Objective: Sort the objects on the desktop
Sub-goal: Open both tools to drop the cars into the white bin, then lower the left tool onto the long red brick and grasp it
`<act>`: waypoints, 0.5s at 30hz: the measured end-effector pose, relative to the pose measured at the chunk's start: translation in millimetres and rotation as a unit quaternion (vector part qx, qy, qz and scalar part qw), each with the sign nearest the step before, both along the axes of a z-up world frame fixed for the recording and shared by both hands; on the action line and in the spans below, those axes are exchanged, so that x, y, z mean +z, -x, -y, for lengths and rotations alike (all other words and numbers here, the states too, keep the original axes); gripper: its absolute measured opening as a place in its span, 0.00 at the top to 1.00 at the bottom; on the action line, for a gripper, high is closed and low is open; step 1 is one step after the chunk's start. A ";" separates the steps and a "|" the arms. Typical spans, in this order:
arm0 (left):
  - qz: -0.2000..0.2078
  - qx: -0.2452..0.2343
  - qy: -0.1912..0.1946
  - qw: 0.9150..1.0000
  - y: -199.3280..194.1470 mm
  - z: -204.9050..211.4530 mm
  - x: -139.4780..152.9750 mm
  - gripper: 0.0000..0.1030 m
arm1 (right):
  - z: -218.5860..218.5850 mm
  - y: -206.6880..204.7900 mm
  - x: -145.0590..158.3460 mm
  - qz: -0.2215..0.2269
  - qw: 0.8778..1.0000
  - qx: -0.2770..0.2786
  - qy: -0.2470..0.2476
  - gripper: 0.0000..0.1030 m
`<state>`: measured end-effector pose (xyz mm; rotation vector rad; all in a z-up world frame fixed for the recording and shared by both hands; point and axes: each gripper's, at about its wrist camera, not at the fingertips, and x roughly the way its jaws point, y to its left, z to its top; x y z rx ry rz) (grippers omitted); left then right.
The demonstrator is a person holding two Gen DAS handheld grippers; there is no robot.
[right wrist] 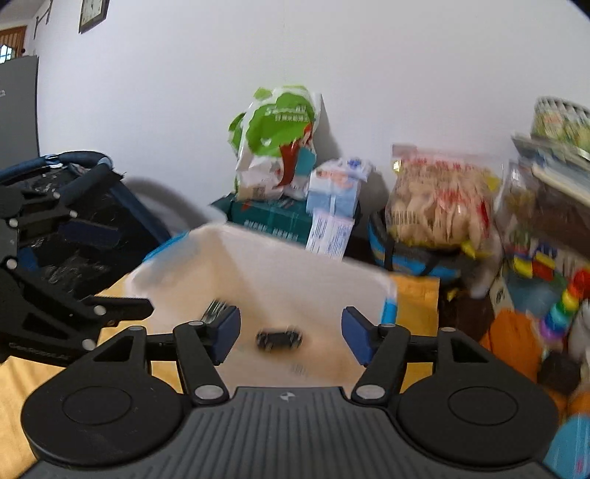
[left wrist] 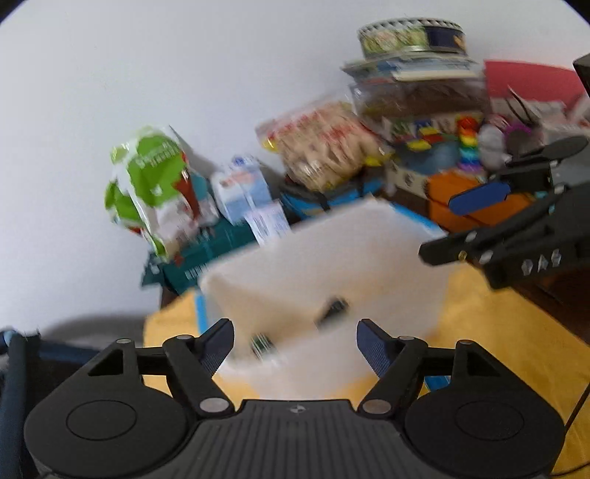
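Note:
A white translucent bin stands on a yellow cloth. My left gripper hovers open over the bin's near wall, with nothing between its blue pads. Two small dark objects show blurred inside the bin. My right gripper is open above the bin too. A small dark object shows in the bin below its gap, and a shiny metal piece shows by its left pad. Each gripper appears in the other's view, the right gripper and the left gripper, both open.
Behind the bin along the white wall stand a green snack bag, blue-white boxes on a teal box, a bag of crackers, a rainbow toy, orange items and a tin on stacked books. A black-and-blue frame stands at left.

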<state>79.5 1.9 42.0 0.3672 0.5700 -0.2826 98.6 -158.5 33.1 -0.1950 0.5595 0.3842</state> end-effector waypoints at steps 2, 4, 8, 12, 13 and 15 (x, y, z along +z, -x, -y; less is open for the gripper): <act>-0.023 -0.002 -0.002 1.000 15.5 0.7 -17.3 0.25 | 6.8 14.1 -12.8 -0.022 1.000 0.002 0.003 0.37; -0.058 -0.004 0.009 0.998 27.4 0.1 -36.6 0.25 | 12.6 27.6 -29.3 -0.043 0.999 0.002 0.009 0.38; -0.116 -0.009 0.018 0.993 46.9 5.9 -69.2 0.26 | 21.9 46.9 -64.9 -0.094 0.996 -0.001 0.011 0.44; -0.118 -0.032 0.002 0.993 63.0 21.9 -83.5 0.26 | 29.8 58.8 -88.2 -0.128 0.992 -0.017 0.001 0.50; -0.113 -0.036 -0.007 0.993 66.3 25.6 -86.1 0.27 | 30.9 60.4 -91.4 -0.133 0.991 -0.020 -0.001 0.51; -0.117 -0.056 -0.020 0.991 69.9 33.2 -92.3 0.32 | 31.2 64.2 -94.8 -0.138 0.990 -0.019 -0.002 0.52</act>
